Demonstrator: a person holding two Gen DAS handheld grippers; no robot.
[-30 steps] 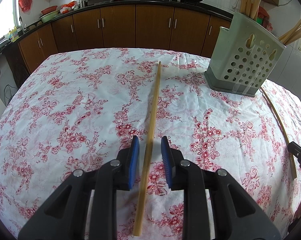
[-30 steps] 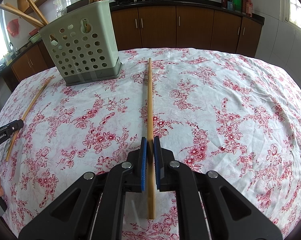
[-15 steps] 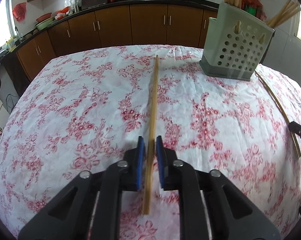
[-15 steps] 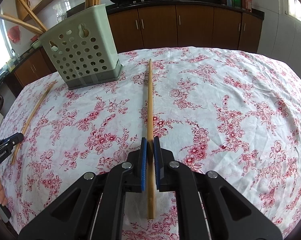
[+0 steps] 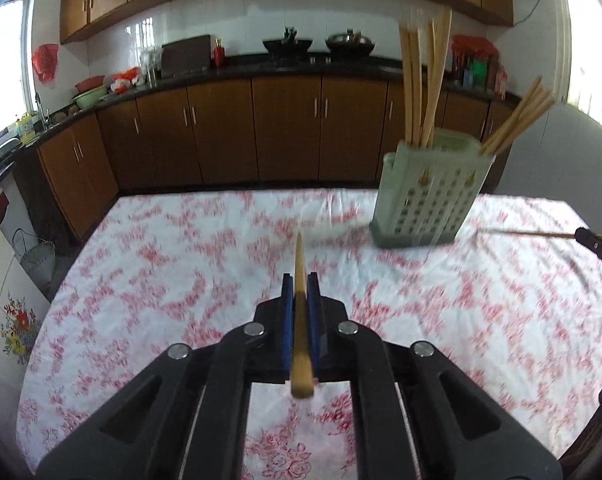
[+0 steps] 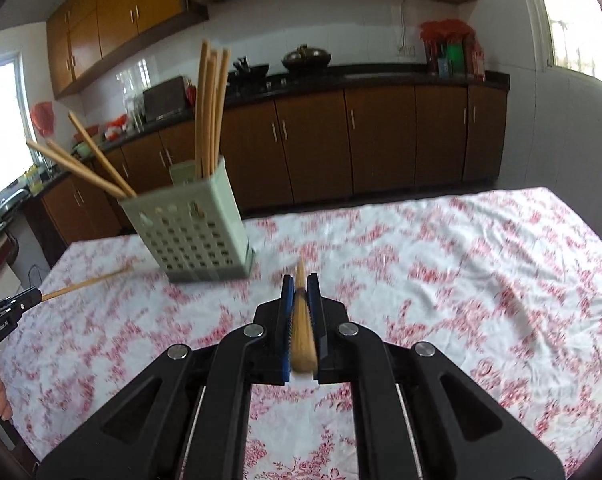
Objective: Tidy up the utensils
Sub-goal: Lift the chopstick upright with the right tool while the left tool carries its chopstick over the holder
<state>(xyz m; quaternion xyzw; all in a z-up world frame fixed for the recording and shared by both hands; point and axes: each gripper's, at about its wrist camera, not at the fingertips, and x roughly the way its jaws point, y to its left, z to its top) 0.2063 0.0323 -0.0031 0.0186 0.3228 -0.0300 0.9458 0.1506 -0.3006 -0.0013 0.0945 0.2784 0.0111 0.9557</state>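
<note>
Each of my claws, left gripper (image 5: 300, 280) and right gripper (image 6: 300, 280), clamps one long bamboo chopstick (image 5: 300, 308); several already stand in the pale green perforated plastic holder (image 5: 429, 196) at two o'clock, these two remain.

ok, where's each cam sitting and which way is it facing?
Left wrist: on the left gripper, facing the counter across the table; fingers shut on a chopstick; right gripper's tip at right edge.
Right wrist: on the right gripper, facing likewise; fingers shut on another chopstick; left gripper and hand at left edge.
Shared: holder, table, counter.
</note>
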